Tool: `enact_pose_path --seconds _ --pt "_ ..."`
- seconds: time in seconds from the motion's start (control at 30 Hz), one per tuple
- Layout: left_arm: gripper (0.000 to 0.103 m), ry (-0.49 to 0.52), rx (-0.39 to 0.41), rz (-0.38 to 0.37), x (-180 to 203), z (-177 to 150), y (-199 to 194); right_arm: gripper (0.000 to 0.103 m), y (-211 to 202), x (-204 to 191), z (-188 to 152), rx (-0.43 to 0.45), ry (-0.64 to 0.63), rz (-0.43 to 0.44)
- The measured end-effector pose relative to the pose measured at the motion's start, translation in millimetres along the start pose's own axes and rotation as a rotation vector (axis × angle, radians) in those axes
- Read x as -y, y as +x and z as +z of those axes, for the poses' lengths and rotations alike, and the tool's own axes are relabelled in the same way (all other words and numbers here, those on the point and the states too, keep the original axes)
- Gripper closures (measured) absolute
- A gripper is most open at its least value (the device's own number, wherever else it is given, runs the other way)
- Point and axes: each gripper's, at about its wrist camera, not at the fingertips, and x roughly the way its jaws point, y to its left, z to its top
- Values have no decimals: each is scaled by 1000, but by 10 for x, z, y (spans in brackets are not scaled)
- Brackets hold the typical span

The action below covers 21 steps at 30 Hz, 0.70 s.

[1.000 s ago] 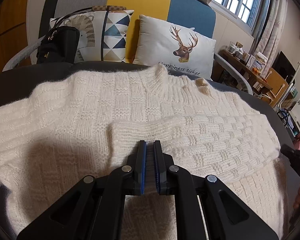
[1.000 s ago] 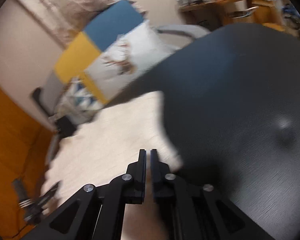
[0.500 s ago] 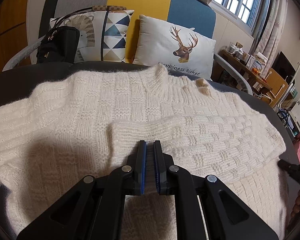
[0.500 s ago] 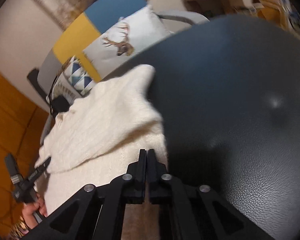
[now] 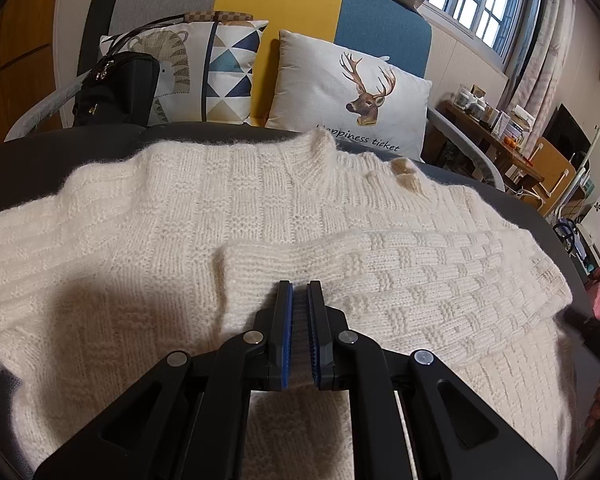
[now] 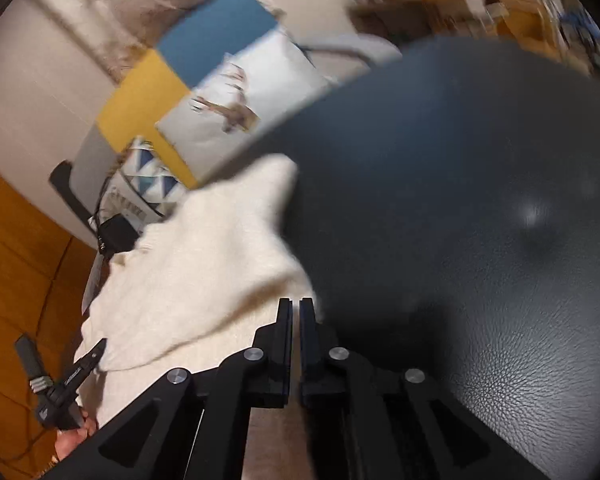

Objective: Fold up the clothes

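- Behind the dark table stands a sofa with a deer cushion and a black bag.
- Across the table, filling the middle of the left view, lies a cream sweater, neck toward the sofa.
- One sleeve is folded across the chest; the body is not folded up, so more folds remain.
- At lower centre the left claw has its fingers nearly together, with no cloth visibly between them.
- The right claw, in a blurred view, is nearly pressed together at the sweater's edge; whether it pinches knit, I cannot tell.
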Motion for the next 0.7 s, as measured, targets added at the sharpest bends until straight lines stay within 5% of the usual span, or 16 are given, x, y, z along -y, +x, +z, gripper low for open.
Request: enact_pose_path --seconds 0.6,0.7 --pt "95 -14 1 -19 -33 6 -9 103 289 -19 225 8 -18 -96" --pt "95 -12 2 -16 -31 5 -3 92 133 -276 295 67 -65 -174"
